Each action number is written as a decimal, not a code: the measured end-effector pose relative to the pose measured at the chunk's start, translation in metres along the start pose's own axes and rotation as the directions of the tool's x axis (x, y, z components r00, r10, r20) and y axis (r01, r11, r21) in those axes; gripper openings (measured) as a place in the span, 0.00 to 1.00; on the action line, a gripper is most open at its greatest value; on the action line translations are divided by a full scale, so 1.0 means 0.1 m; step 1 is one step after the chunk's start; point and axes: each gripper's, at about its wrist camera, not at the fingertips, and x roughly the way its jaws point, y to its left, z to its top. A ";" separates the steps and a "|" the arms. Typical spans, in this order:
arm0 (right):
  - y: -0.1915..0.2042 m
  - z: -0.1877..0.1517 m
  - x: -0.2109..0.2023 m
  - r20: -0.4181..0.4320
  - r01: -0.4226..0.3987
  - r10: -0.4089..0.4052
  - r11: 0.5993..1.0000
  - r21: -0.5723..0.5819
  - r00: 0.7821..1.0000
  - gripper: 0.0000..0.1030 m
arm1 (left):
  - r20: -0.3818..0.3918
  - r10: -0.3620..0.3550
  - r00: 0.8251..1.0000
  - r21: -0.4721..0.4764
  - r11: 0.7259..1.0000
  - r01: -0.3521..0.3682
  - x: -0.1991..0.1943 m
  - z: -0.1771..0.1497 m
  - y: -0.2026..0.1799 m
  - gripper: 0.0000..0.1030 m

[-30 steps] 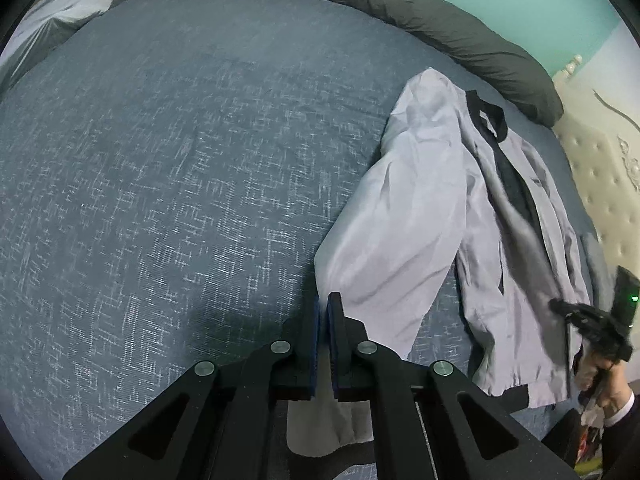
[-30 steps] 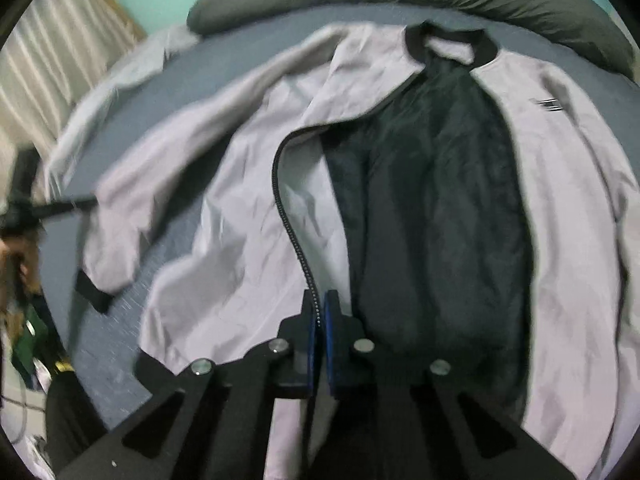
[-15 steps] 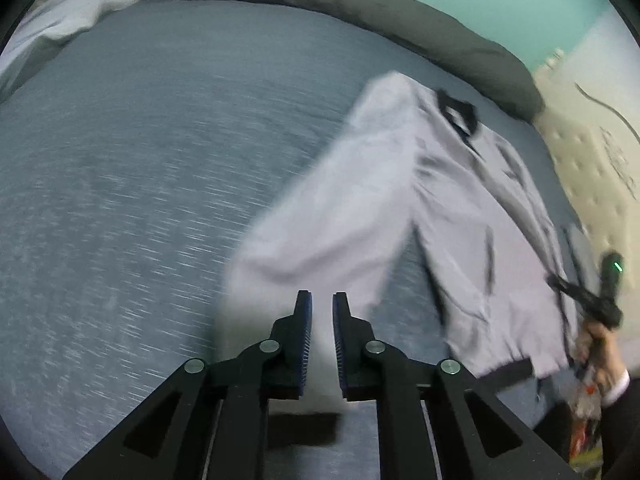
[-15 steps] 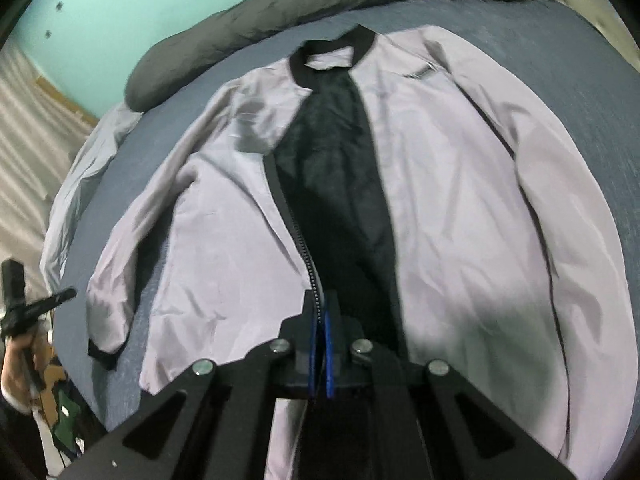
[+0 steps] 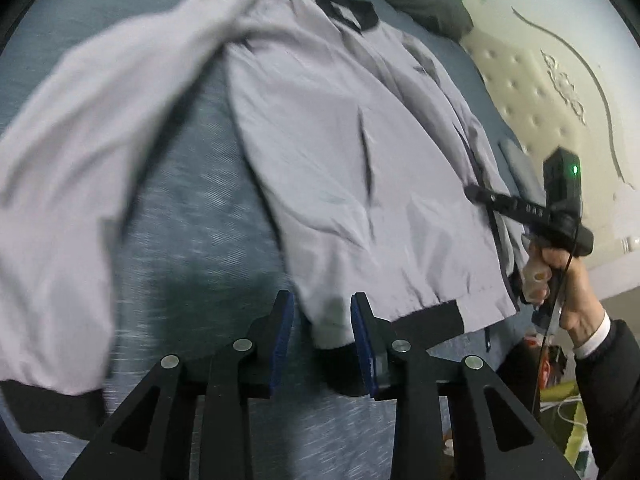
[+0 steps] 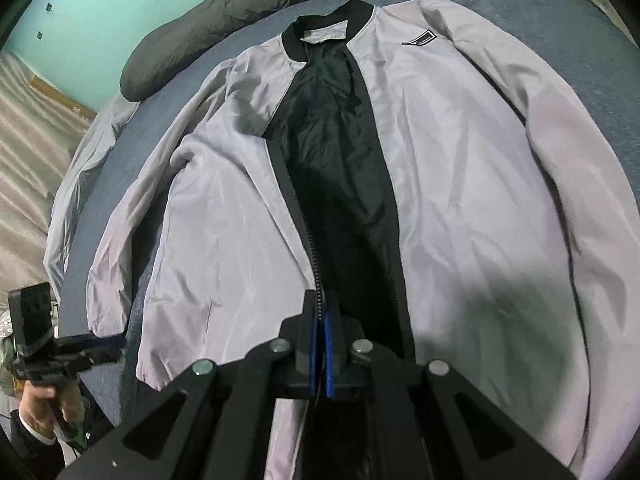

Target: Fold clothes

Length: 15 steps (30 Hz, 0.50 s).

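Left gripper (image 5: 322, 322) first: its jaws are opening right now, the blue pads well parted, and the jacket's (image 6: 460, 184) lower corner sits in the gap between them without being pressed. A second ago those pads were pinched shut on the sleeve (image 5: 80, 152); now that sleeve is let go and lies blurred out at nine o'clock in the left wrist view, black cuff (image 5: 56, 408) down at eight o'clock.

Over to the right gripper (image 6: 321, 354): fully closed, pinching the zipper edge (image 6: 308, 240) of the left front panel, exactly as it has been throughout the last second. It has barely shifted lately.

The jacket itself lies front-up and spread on the blue bedspread (image 5: 192, 240), collar (image 6: 328, 20) toward twelve o'clock, dark lining showing down the open middle, both sleeves out to the sides. The grey pillow (image 6: 208, 32) runs along the far edge at eleven.

My read: the spreading-out looks finished, and the left hand seems to be lining up on the hem for the first fold.
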 end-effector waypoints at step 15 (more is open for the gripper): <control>0.01 -0.06 0.07 -0.020 -0.046 0.046 0.998 0.036 0.999 0.03 | -0.028 0.070 0.997 0.065 0.996 -0.068 0.25 -0.03 -0.23 0.13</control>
